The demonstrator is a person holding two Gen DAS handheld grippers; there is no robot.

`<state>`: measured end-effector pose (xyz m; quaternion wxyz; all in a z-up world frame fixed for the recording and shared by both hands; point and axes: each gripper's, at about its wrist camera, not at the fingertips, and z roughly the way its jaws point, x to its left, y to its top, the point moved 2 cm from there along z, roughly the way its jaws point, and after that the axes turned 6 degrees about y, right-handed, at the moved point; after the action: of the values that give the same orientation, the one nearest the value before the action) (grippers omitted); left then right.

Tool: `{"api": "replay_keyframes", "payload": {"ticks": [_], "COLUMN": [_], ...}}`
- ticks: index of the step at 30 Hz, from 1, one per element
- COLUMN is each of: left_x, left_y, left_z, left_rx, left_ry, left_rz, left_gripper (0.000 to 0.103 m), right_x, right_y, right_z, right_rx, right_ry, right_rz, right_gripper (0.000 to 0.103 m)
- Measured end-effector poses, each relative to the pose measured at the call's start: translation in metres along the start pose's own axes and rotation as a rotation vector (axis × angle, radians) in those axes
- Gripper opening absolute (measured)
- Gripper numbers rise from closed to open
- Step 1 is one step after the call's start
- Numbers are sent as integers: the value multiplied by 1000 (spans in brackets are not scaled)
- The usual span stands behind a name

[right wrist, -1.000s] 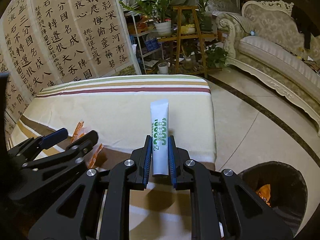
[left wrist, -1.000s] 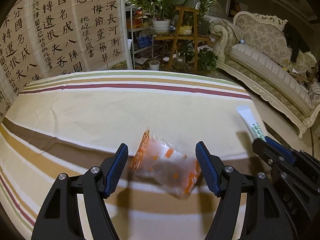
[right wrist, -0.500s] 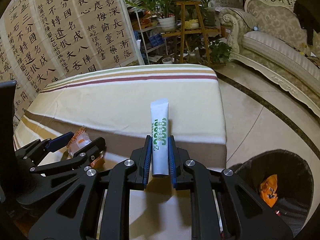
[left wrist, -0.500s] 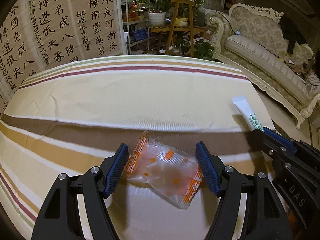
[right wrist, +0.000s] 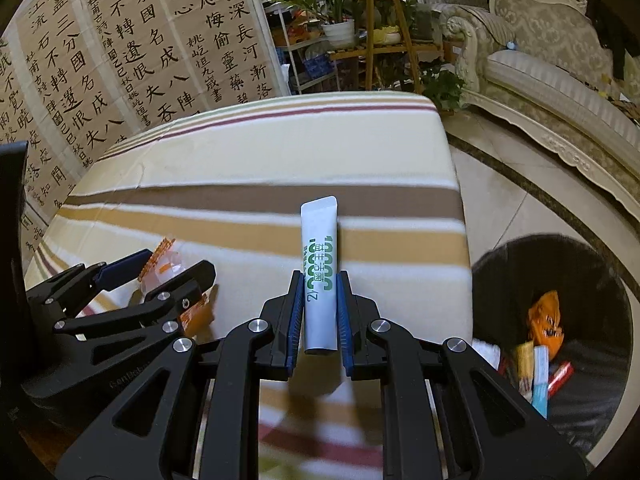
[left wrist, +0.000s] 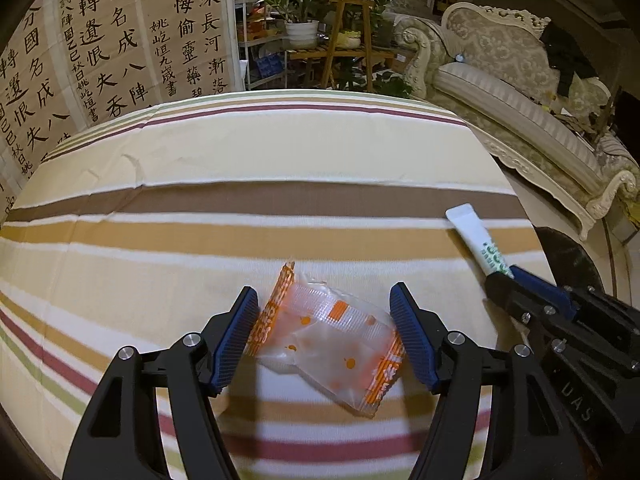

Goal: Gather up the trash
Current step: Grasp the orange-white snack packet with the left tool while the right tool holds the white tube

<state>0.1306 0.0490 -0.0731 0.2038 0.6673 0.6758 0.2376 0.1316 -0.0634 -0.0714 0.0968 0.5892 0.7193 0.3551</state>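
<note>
A clear wrapper with orange print (left wrist: pixel 328 340) hangs a little above the striped tablecloth (left wrist: pixel 240 160), and my left gripper (left wrist: pixel 323 292) is shut on it, one blue pad on each end. In the right wrist view the same wrapper (right wrist: pixel 162 256) pokes out of the left gripper (right wrist: pixel 172 264). My right gripper (right wrist: pixel 319 280) is shut on a white tube with green lettering (right wrist: pixel 319 248), which sticks up and forward from the pads. From the left wrist view the tube (left wrist: pixel 474 240) and right gripper (left wrist: pixel 516 276) show at the right. A black-lined trash bin (right wrist: pixel 592 272) stands on the floor right of the table.
Several wrappers lie inside the bin. The table's right edge (right wrist: pixel 460 216) drops to a tiled floor. A cream sofa (left wrist: pixel 520 92) lines the far right. Calligraphy panels (left wrist: pixel 120 40) and a plant stand (left wrist: pixel 344 32) stand behind the table.
Both grippers have drawn back across the table toward its near stripes, each keeping its load. In the right wrist view more of the bin and its contents now shows.
</note>
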Motion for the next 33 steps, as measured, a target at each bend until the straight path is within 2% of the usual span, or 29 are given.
{"api": "replay_keyframes", "payload": {"ticks": [14,30,31,33], "left_x": [12,8,7,4], "left_y": [-9,-26,-26,-29], "left_z": [-20,-16,-16,-17], "left_rx": [-30,12,7,-10], "left_ry": [28,35,32,37], "left_rz": [-49,-20,-15,1], "left_gripper": [71,73,73,63], "right_x": [14,16,16,17], "right_y": [-24,-31,-31,-31], "right_z": [-13,-18,-18,-20], "right_rx": [7,4,4,1], "right_ry": [7,11,11,10], "right_rz": [1,-2,-3,-3], "right_gripper": [16,16,16,16]}}
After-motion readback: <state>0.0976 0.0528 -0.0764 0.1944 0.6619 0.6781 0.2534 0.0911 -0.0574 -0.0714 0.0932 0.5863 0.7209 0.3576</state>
